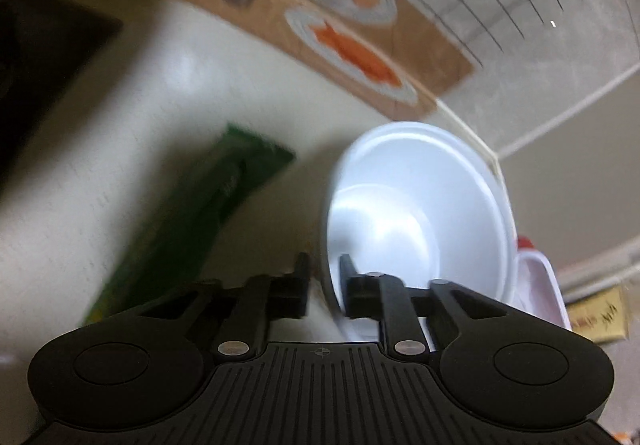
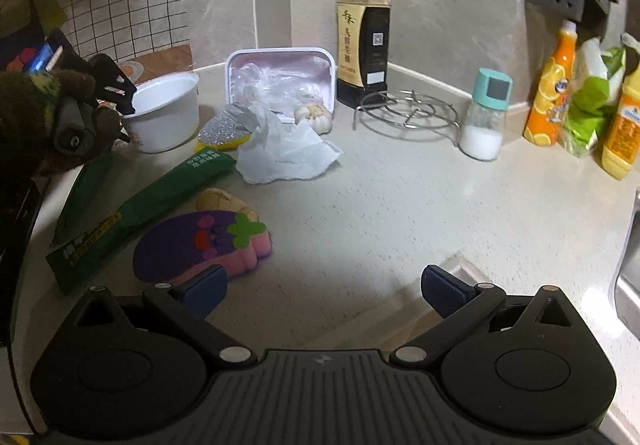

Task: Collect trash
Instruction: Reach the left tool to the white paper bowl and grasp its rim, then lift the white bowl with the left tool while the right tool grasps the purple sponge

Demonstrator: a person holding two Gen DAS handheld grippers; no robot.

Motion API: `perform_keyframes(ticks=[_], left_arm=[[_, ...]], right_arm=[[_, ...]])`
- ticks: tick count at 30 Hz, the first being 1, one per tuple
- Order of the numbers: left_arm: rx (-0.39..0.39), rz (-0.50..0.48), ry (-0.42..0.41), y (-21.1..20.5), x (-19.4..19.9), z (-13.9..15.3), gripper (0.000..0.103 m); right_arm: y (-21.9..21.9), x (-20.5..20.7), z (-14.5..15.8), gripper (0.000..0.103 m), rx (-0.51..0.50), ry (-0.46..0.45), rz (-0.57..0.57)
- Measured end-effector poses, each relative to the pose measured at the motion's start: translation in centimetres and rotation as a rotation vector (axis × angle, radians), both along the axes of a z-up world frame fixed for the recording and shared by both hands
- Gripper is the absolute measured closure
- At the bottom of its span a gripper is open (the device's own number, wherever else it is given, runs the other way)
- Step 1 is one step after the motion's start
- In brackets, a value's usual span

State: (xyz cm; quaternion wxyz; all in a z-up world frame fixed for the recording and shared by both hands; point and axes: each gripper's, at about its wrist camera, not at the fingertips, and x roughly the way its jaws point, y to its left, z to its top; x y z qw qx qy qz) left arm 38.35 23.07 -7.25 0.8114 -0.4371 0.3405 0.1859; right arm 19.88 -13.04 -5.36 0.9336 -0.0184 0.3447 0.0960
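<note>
My left gripper [image 1: 324, 277] is shut on the rim of a white disposable bowl [image 1: 416, 213], one finger inside and one outside. The right wrist view shows the same bowl [image 2: 166, 117] at the back left with the left gripper [image 2: 120, 93] on its rim. A long green wrapper [image 2: 140, 209] lies on the counter beside it; it also shows in the left wrist view [image 1: 192, 233]. A crumpled white tissue [image 2: 286, 153] lies mid-counter. A pink tray [image 2: 280, 77] holds clear plastic film. My right gripper [image 2: 322, 289] is open and empty above the counter.
A purple and pink sponge [image 2: 204, 245], ginger piece [image 2: 226, 201], garlic bulb [image 2: 316, 115] and glitter scrubber [image 2: 228, 129] lie nearby. A sauce bottle [image 2: 364, 29], wire trivet [image 2: 408, 111], salt shaker [image 2: 484, 117] and orange bottle [image 2: 550, 89] stand behind. The sink edge [image 2: 628, 273] is at right.
</note>
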Motion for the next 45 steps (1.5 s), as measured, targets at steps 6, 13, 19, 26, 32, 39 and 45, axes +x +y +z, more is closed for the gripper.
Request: perform_keyframes(ticks=[6, 13, 19, 26, 32, 39, 45], left_arm=[[0.041, -0.106, -0.126, -2.3, -4.2, 0.8, 0.090], [0.168, -0.312, -0.222, -5.0, -14.3, 4.9, 0.092], [0.304, -0.322, -0.113, -5.6, -23.7, 5.9, 0.091], [0.302, -0.226, 0.043, -4.5, -29.1, 3.6, 0.092], [0.317, -0.229, 0.102, -4.4, -28.8, 2.9, 0.093], [0.282, -0.275, 0.082, -5.1, -28.7, 2.3, 0.093], [0.261, -0.289, 0.091, -5.3, -28.8, 1.8, 0.092]], right_arm=[[-0.3, -0.2, -0.3, 0.000, 0.013, -0.005, 0.021], [0.7, 1.6, -1.0, 0.000, 0.054, -0.003, 0.119], [2.7, 4.5, -1.6, 0.000, 0.126, 0.072, 0.190], [6.7, 4.0, -2.5, 0.000, 0.051, 0.062, 0.321], [10.7, 2.5, -2.4, 0.000, -0.133, -0.086, 0.367], [7.0, 1.6, -3.2, 0.000, -0.452, -0.192, 0.230], [2.1, 3.6, -1.4, 0.000, -0.085, -0.036, 0.159]])
